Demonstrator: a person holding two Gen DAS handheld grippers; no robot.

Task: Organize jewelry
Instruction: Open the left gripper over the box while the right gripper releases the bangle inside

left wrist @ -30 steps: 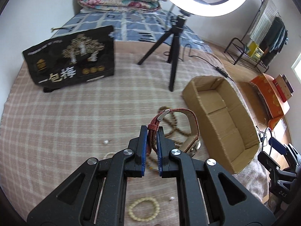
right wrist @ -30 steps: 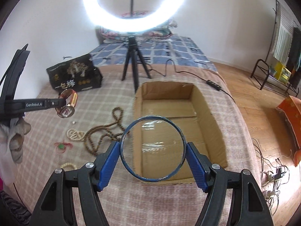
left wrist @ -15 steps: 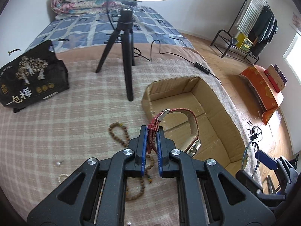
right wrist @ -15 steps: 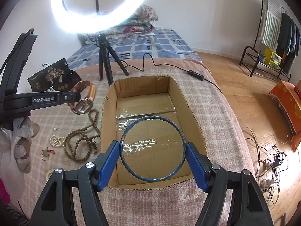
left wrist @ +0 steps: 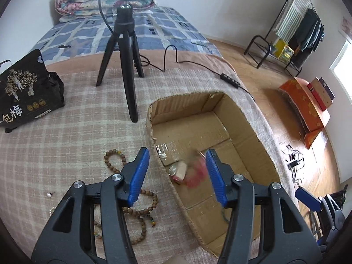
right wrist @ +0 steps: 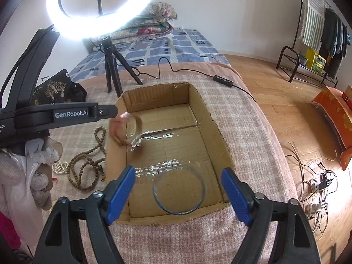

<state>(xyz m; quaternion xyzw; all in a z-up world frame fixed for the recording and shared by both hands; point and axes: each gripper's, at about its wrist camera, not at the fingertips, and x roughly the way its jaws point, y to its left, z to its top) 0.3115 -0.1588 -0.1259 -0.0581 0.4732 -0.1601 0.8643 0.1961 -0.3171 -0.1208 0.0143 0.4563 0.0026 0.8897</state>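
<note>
Now both grippers are shown above one open cardboard box (right wrist: 198, 110), which rests on a checked pink blanket (left wrist: 66, 145). Compared with the frames of half a second and one second earlier, the left gripper (left wrist: 177, 173), then clamped on the red strap of one wristwatch (left wrist: 187, 173), is seen with its blue pads spread apart and nothing pressed between them; its jaws have just been opening. The wristwatch appears as a blur over the box floor at frame centre in the left wrist view, and at centre left in the right wrist view, just beneath the tip of the left gripper, clear of both pads. Likewise the right gripper (right wrist: 178, 194), earlier closed on one thin blue bangle (right wrist: 179, 190), is seen with its jaws parted wider than the ring; they too have just been opening. The bangle is shown free between the pads, touching neither, over the near end of the box in the lower centre of the right wrist view.

Counted on the blanket to the left of the box: one long strand of brown wooden beads (right wrist: 88, 165), one small coil of white pearls (right wrist: 59, 167). Farther back, one black tripod (left wrist: 127, 66) carrying one ring light (right wrist: 103, 4), and one black printed bag (left wrist: 24, 92) at the left edge
</note>
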